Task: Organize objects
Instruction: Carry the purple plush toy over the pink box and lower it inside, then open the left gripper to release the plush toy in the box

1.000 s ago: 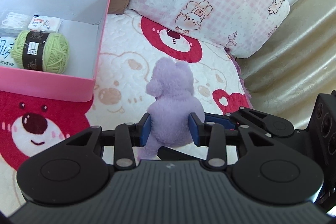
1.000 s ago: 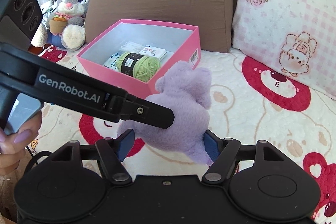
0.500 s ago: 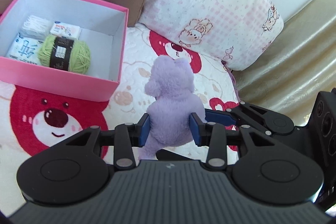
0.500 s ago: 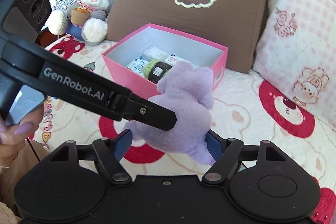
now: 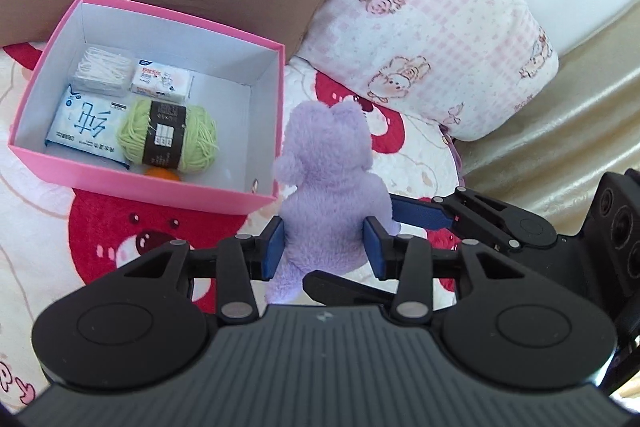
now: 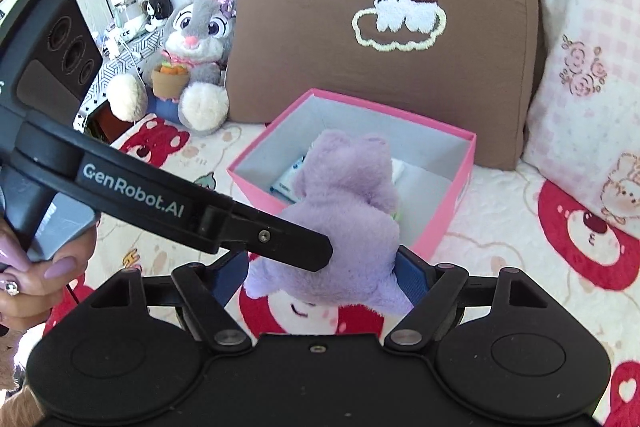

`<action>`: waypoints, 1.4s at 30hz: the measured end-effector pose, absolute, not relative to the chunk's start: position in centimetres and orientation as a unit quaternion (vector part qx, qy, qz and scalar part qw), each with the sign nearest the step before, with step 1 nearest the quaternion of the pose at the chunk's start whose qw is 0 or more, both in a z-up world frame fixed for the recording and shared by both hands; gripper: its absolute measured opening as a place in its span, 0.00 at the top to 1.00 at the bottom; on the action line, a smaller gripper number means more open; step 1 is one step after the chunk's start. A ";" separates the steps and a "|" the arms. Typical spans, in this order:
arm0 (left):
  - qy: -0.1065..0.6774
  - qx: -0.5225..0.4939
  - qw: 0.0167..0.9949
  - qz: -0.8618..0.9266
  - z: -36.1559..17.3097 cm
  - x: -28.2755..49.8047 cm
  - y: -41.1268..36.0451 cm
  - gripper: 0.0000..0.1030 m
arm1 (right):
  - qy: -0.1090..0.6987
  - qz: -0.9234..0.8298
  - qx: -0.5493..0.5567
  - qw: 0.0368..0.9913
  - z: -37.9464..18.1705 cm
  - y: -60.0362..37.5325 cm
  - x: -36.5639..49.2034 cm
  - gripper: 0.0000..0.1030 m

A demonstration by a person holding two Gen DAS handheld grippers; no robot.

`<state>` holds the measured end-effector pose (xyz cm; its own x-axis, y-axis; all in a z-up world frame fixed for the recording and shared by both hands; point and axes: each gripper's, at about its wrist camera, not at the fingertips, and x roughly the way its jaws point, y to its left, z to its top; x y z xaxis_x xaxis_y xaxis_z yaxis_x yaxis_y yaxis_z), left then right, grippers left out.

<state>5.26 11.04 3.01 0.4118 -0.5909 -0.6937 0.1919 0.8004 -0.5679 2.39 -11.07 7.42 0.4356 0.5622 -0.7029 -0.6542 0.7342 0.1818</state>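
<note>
A purple plush toy (image 5: pixel 330 187) is held in the air by both grippers, beside and above the right wall of the pink box (image 5: pixel 168 193). My left gripper (image 5: pixel 323 247) is shut on its lower body. My right gripper (image 6: pixel 320 273) is also shut on the purple plush toy (image 6: pixel 344 223), from the other side. The pink box (image 6: pixel 448 223) lies on the bed and holds a green yarn ball (image 5: pixel 170 137), tissue packs (image 5: pixel 86 125), a small white pack (image 5: pixel 160 83) and cotton swabs (image 5: pixel 102 69).
A brown pillow (image 6: pixel 384 39) and a pink checked pillow (image 5: pixel 432 27) stand behind the box. A grey rabbit plush (image 6: pixel 196 47) sits at the far left of the bed. The bed cover (image 5: pixel 132 243) shows red bear prints.
Both grippers have lifted the purple plush higher and carried it toward the pink box. The box's inside now shows more fully from above.
</note>
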 end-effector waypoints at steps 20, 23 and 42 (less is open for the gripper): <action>0.524 -0.195 0.810 -0.179 -1.2 19.5 13.5 0.59 | 0.449 0.308 -0.004 0.839 3.0 -5.2 16.2 0.37; 0.528 -0.199 0.807 -0.173 -2.3 20.7 13.3 0.58 | 0.470 0.290 0.014 0.834 1.8 -5.1 17.5 0.36; 0.546 -0.254 0.783 -0.154 -8.0 24.8 13.4 0.56 | 0.529 0.213 0.009 0.822 -2.0 -3.1 20.9 0.35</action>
